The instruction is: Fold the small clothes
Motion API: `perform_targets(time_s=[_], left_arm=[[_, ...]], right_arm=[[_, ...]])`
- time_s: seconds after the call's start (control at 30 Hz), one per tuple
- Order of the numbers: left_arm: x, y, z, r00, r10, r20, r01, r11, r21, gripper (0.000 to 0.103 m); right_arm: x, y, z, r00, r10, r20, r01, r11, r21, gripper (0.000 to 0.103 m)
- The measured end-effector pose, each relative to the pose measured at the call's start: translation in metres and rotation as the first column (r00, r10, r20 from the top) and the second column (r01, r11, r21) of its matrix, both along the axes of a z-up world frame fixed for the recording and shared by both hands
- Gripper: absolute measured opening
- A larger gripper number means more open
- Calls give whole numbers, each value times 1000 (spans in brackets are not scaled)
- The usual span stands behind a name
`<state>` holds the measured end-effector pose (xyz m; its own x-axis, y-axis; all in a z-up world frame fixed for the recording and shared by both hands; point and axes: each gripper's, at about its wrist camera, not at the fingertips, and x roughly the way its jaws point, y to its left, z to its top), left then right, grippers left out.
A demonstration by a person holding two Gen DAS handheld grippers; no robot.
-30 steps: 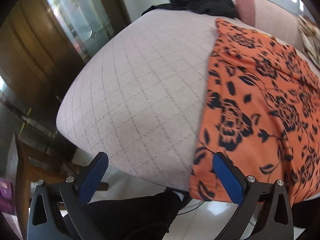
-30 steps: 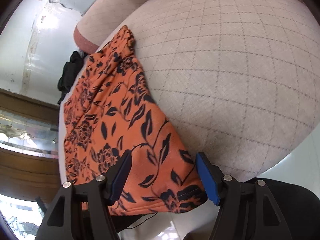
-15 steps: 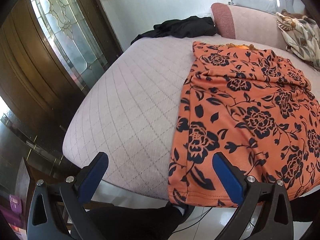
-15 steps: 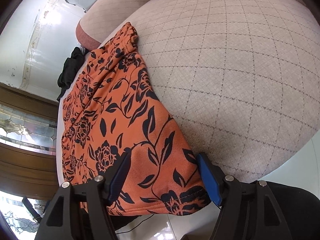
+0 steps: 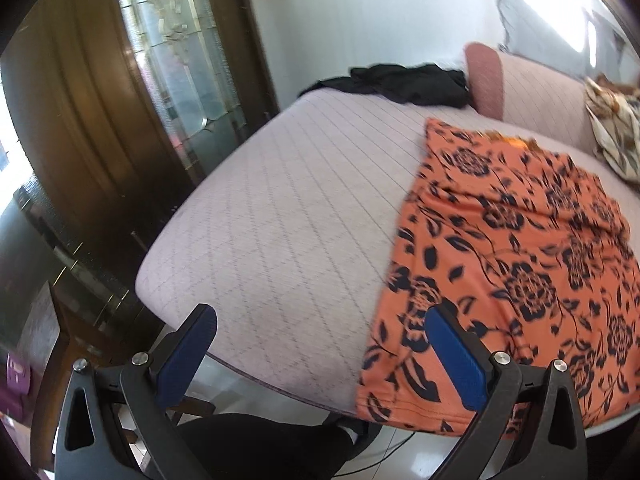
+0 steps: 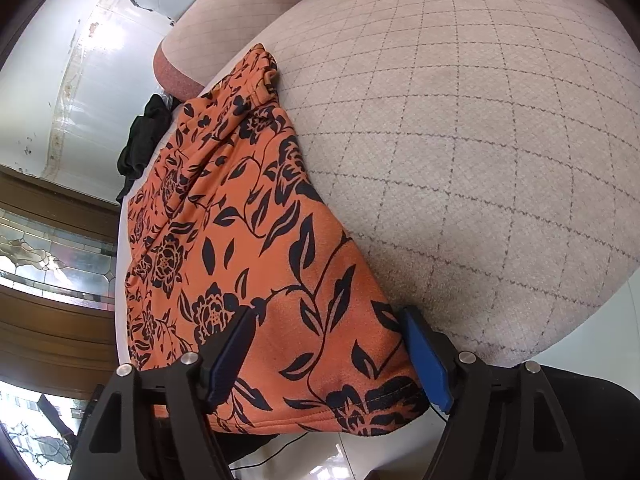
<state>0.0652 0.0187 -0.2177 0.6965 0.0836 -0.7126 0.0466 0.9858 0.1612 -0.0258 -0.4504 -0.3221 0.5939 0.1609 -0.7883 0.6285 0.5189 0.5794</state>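
Orange floral garment (image 5: 516, 256) flat on quilted cushion (image 5: 280, 216) | left gripper (image 5: 320, 356) fingers spread, hem corner beneath right finger | right gripper (image 6: 328, 356) fingers spread, straddling hem corner (image 6: 360, 400)

garment (image 6: 256, 248): soft matt orange cloth | cushion (image 6: 480, 140): rough quilted fabric | door (image 5: 80, 128): glossy wood

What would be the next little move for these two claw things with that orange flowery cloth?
Probably close the right gripper on the orange floral garment: its open fingers already straddle the near hem corner at the cushion edge. The left gripper is open too, and should shift right toward the other corner.
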Motion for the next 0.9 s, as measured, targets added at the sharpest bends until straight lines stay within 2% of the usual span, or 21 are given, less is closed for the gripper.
perform_targets(time_s=[0.1,0.3,0.9], left_arm=[[-1,11,8,999,33,31,-33,999,-20,103],[1,22,13,997,64,42,-62,997,-41,103],[0,18,6,999,49,16,-48,998,-40,103]], right_arm=[[2,0,0,1000,2,-5,-2,1000,-6,79],[5,0,0,1000,8,-16,-8,1000,-20,80],[5,-2,1,1000,14,-13,-14,1000,-25,80]])
